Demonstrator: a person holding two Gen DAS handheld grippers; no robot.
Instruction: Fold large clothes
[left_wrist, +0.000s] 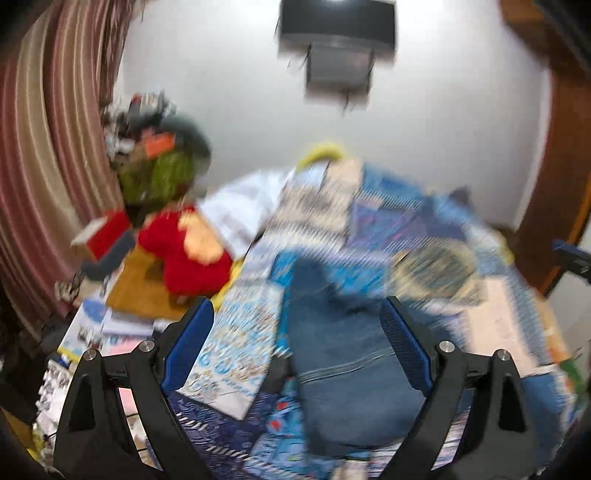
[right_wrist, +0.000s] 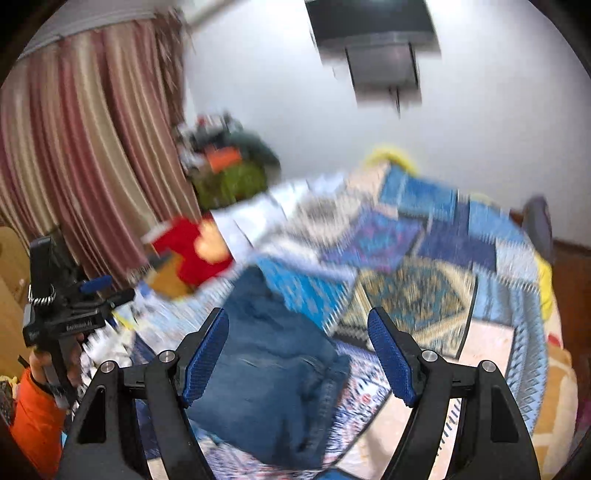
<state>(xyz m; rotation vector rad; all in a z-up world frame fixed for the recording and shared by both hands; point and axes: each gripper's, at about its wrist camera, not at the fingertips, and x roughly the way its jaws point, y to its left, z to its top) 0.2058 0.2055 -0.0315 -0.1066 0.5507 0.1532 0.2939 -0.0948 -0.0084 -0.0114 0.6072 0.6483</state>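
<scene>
Folded blue jeans (left_wrist: 332, 350) (right_wrist: 266, 369) lie in a compact bundle on a patchwork quilt (left_wrist: 406, 221) (right_wrist: 424, 295) that covers the bed. My left gripper (left_wrist: 297, 306) hangs above the bundle, open, with nothing between its blue pads. My right gripper (right_wrist: 298, 314) is open too and empty, over the right edge of the jeans. In the right wrist view a hand in an orange sleeve (right_wrist: 37, 406) holds the left gripper (right_wrist: 107, 290) off to the left. Both views are blurred by motion.
A red plush toy (left_wrist: 184, 254) (right_wrist: 195, 254) sits on a wooden board left of the bed, among papers and boxes (left_wrist: 110, 325). Behind it are a clutter pile (left_wrist: 159, 158) and a striped curtain (left_wrist: 44, 147). A screen (left_wrist: 336, 22) hangs on the white wall; brown woodwork (left_wrist: 561, 147) stands at right.
</scene>
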